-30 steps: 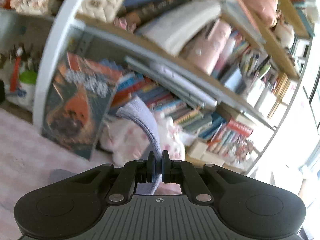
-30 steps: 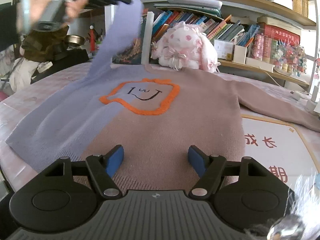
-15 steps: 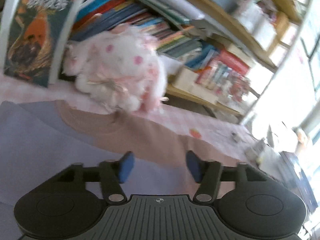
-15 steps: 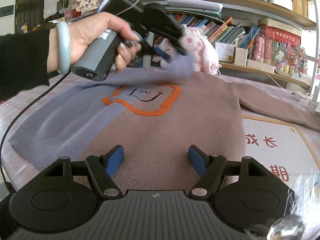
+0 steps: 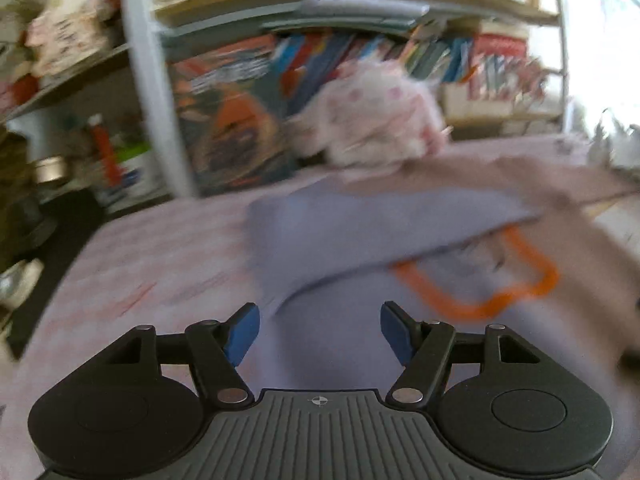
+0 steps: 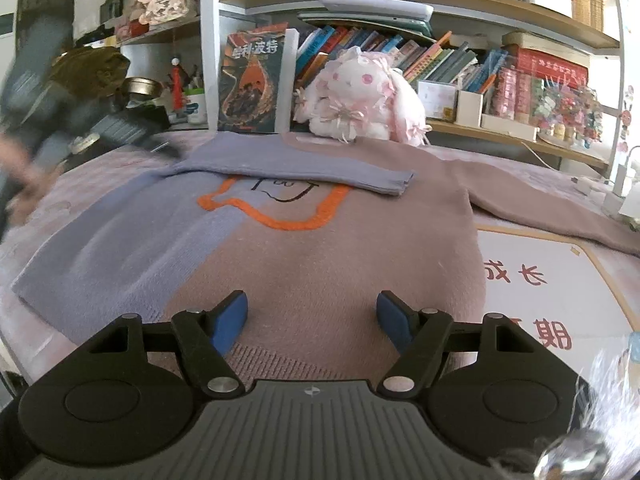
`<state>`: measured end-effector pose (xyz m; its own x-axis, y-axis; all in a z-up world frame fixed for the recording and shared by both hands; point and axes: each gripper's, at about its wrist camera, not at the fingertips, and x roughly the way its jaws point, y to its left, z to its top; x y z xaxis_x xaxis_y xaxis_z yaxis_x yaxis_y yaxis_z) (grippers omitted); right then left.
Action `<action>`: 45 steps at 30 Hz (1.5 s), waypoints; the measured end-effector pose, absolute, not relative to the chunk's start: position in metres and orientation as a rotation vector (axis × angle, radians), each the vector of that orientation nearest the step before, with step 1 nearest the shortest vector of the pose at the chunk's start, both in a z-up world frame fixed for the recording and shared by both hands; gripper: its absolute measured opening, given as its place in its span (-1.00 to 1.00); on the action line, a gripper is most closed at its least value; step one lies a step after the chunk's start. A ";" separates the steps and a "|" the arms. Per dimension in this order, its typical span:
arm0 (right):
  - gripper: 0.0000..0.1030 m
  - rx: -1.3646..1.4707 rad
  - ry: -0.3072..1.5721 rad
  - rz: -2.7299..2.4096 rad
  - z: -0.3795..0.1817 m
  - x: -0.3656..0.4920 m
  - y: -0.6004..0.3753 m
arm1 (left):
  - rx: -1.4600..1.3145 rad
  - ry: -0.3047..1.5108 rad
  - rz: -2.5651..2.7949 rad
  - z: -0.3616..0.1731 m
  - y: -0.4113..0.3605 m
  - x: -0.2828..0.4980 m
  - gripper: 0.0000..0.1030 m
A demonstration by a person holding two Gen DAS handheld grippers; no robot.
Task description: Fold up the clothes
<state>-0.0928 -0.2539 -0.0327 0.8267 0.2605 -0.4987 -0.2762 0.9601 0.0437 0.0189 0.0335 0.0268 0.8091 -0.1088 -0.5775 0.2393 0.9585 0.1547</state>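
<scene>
1. the right gripper [image 6: 312, 316] has its blue-padded jaws spread wide with nothing between them; it hangs just above the near hem of the sweater [image 6: 320, 256].
2. the left gripper [image 5: 320, 330] is likewise spread wide and holds nothing; it sits over the lavender side of the sweater [image 5: 332, 344], and its view is smeared by motion.
3. in the right wrist view the left gripper shows only as a dark blur by the tabletop's left edge, with the left hand [image 6: 20, 184] a pale smear behind it.
4. the sweater lies flat on the pink tabletop [image 6: 100, 168], front up, its long axis running from the hem at the near edge to the collar at the far edge, so the neck points away toward the shelves.
5. its body is lavender on the left and dusty pink on the right, with an orange-outlined face patch [image 6: 280, 204] on the chest.
6. the lavender sleeve [image 6: 304, 170] is folded across the chest, lying crosswise to the body's long axis; its cuff points right and rests on the pink half, covering the top of the patch.
7. the pink sleeve [image 6: 552, 204] stretches out flat toward the tabletop's right edge.
8. a white mat with red characters [image 6: 532, 276] lies beside the sweater's right side, toward the near right corner.
9. a pink-and-white plush bunny [image 6: 360, 104] sits at the far edge, just behind the collar, with a dark-covered book [image 6: 252, 80] standing to its left.
</scene>
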 end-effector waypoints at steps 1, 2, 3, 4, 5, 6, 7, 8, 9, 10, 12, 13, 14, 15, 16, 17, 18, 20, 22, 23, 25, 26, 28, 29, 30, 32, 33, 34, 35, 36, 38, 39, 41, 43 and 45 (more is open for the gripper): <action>0.35 -0.026 0.527 0.279 -0.032 -0.093 -0.253 | 0.210 0.613 -0.176 0.024 0.042 0.016 0.33; 0.34 -0.015 0.530 0.268 -0.031 -0.095 -0.255 | 0.194 0.625 -0.165 0.021 0.050 0.013 0.33; 0.33 -0.002 0.532 0.255 -0.029 -0.097 -0.257 | 0.175 0.635 -0.161 0.018 0.055 0.012 0.33; 0.33 0.009 0.531 0.238 -0.028 -0.099 -0.260 | 0.158 0.646 -0.154 0.014 0.060 0.009 0.33; 0.33 0.018 0.528 0.219 -0.026 -0.102 -0.264 | 0.155 0.649 -0.150 0.012 0.062 0.007 0.34; 0.33 0.027 0.526 0.200 -0.024 -0.105 -0.267 | 0.151 0.652 -0.146 0.009 0.065 0.004 0.37; 0.32 0.035 0.523 0.185 -0.023 -0.108 -0.271 | 0.148 0.654 -0.143 0.006 0.067 0.002 0.41; 0.30 0.043 0.521 0.172 -0.021 -0.112 -0.276 | 0.144 0.653 -0.147 0.004 0.068 -0.001 0.42; 0.28 0.050 0.520 0.155 -0.020 -0.116 -0.280 | 0.133 0.651 -0.150 0.002 0.069 -0.002 0.42; 0.27 0.055 0.520 0.136 -0.018 -0.121 -0.284 | 0.122 0.649 -0.152 0.001 0.069 -0.003 0.42; 0.27 0.066 0.521 0.104 -0.017 -0.129 -0.291 | 0.081 0.648 -0.150 -0.002 0.071 -0.003 0.41; 0.23 0.072 0.522 0.088 -0.017 -0.133 -0.295 | 0.057 0.651 -0.154 -0.004 0.073 -0.003 0.38; 0.19 0.078 0.530 0.078 -0.018 -0.136 -0.298 | 0.033 0.654 -0.157 -0.005 0.074 -0.003 0.29; 0.08 0.084 0.541 0.070 -0.019 -0.138 -0.301 | 0.011 0.656 -0.162 -0.007 0.075 -0.003 0.22; -0.01 0.090 0.551 0.063 -0.020 -0.140 -0.303 | 0.013 0.647 -0.172 -0.007 0.074 -0.004 -0.04; -0.05 0.094 0.560 0.055 -0.021 -0.141 -0.304 | 0.009 0.646 -0.187 -0.007 0.074 -0.004 -0.36; -0.13 0.098 0.569 0.047 -0.023 -0.142 -0.305 | -0.014 0.652 -0.210 -0.006 0.075 -0.003 -0.53; -0.23 0.107 0.579 0.043 -0.026 -0.143 -0.306 | -0.055 0.655 -0.236 -0.005 0.078 -0.002 -0.92; -0.40 0.112 0.585 0.044 -0.028 -0.143 -0.305 | -0.089 0.648 -0.242 -0.006 0.084 -0.002 -0.91; -0.48 0.111 0.587 0.053 -0.027 -0.142 -0.304 | -0.104 0.643 -0.243 -0.007 0.088 -0.003 -0.92; -0.71 0.107 0.592 0.075 -0.027 -0.141 -0.298 | -0.122 0.635 -0.244 -0.007 0.094 -0.005 -0.92; -0.74 0.101 0.594 0.086 -0.026 -0.140 -0.295 | -0.126 0.633 -0.244 -0.007 0.097 -0.005 -0.92; -0.77 0.083 0.597 0.108 -0.025 -0.137 -0.285 | -0.130 0.630 -0.228 -0.006 0.105 -0.005 -0.91; -0.77 0.076 0.599 0.121 -0.024 -0.135 -0.280 | -0.133 0.631 -0.216 -0.006 0.111 -0.004 -0.91; -0.77 0.067 0.600 0.136 -0.023 -0.133 -0.274 | -0.135 0.632 -0.204 -0.005 0.116 -0.002 -0.91; -0.77 0.054 0.600 0.162 -0.023 -0.129 -0.263 | -0.140 0.634 -0.181 -0.004 0.127 0.000 -0.91; -0.77 0.048 0.599 0.173 -0.023 -0.127 -0.257 | -0.146 0.635 -0.169 -0.005 0.134 0.002 -0.91; -0.77 0.044 0.598 0.184 -0.023 -0.124 -0.251 | -0.150 0.637 -0.159 -0.005 0.139 0.003 -0.91; -0.77 0.040 0.597 0.195 -0.023 -0.121 -0.245 | -0.152 0.638 -0.150 -0.006 0.144 0.004 -0.91; -0.77 0.037 0.596 0.204 -0.023 -0.119 -0.240 | -0.155 0.639 -0.141 -0.006 0.148 0.005 -0.91; -0.77 0.029 0.596 0.221 -0.022 -0.114 -0.231 | -0.163 0.639 -0.126 -0.008 0.158 0.006 -0.91; -0.77 0.024 0.596 0.227 -0.022 -0.112 -0.227 | -0.168 0.638 -0.120 -0.009 0.161 0.006 -0.91; -0.77 0.018 0.597 0.238 -0.021 -0.108 -0.220 | -0.182 0.636 -0.114 -0.011 0.168 0.008 -0.90; -0.77 0.007 0.598 0.244 -0.021 -0.106 -0.215 | -0.196 0.628 -0.113 -0.014 0.173 0.009 -0.89; -0.77 -0.006 0.598 0.248 -0.021 -0.106 -0.211 | -0.191 0.621 -0.114 -0.015 0.173 0.009 -0.88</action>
